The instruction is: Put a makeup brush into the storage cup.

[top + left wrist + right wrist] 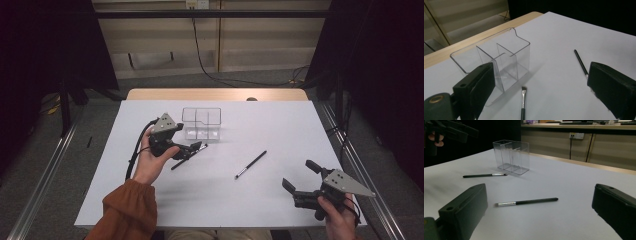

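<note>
The bench (280, 190) is plain white, with a strip of pale wood along its far edge. The organiser (202, 123) is clear and colourless. Both brushes are black-handled with a silver ferrule: the near brush (250, 164) and the far brush (189, 156), whose bristles look dark. The left tongs (192, 148) and right tongs (299, 174) are black, each topped by a grey plate. The sleeve (127, 210) is rust-orange.

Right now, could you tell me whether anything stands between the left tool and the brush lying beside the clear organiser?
Nothing visible does. The left tool hovers open over the thin black flat-tipped brush, with bare white table between its jaws. The clear plastic divided organiser stands just beyond, to one side.
</note>
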Demonstrator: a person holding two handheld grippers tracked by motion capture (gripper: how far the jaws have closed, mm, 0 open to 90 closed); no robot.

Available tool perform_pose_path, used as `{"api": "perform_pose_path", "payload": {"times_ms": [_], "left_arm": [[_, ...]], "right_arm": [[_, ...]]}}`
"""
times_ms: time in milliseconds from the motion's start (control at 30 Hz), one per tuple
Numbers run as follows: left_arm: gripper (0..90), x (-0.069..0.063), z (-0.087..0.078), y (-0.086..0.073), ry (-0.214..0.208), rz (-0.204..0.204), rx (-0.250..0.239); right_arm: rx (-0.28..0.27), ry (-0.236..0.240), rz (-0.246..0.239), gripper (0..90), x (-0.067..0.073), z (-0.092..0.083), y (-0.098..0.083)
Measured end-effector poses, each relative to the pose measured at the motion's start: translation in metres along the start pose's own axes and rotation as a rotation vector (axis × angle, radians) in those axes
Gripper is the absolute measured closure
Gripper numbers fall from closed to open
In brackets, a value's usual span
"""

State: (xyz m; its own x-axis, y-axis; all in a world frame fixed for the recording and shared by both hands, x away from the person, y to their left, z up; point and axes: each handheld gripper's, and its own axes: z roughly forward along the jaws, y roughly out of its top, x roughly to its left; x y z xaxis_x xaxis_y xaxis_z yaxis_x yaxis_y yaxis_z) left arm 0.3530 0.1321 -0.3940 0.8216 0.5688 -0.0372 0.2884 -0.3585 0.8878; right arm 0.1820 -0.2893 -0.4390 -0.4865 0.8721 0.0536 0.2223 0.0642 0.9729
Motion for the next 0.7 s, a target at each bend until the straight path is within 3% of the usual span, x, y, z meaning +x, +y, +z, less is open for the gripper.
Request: {"api": "perform_pose_path", "payload": {"times_ms": [167,200,367,467,533,700], "left_arm": [[6.8,0.003,0.008,0.000,-0.018,0.013,0.065],[5.9,0.005,0.012,0.000,-0.047,-0.005,0.075],[5.2,0.008,0.017,0.002,-0.037,0.004,0.148],[6.7,0.011,0.023,0.006,-0.083,-0.011,0.277],[8.5,0.011,0.025,0.008,-0.074,0.008,0.304],[7.6,0.017,0.031,0.009,-0.074,0.007,0.358]], "right_arm": [[0.000,-0.001,0.001,0.0,-0.001,0.000,0.000],[0.002,0.001,-0.001,0.0,0.000,0.000,0.000],[0.000,0.003,-0.007,0.0,0.001,0.000,0.000],[-0.001,0.007,-0.003,0.0,0.000,0.000,0.000],[0.001,0.012,-0.001,0.0,0.001,0.001,0.000],[0.004,0.015,-0.003,0.0,0.000,0.000,0.000]]}}
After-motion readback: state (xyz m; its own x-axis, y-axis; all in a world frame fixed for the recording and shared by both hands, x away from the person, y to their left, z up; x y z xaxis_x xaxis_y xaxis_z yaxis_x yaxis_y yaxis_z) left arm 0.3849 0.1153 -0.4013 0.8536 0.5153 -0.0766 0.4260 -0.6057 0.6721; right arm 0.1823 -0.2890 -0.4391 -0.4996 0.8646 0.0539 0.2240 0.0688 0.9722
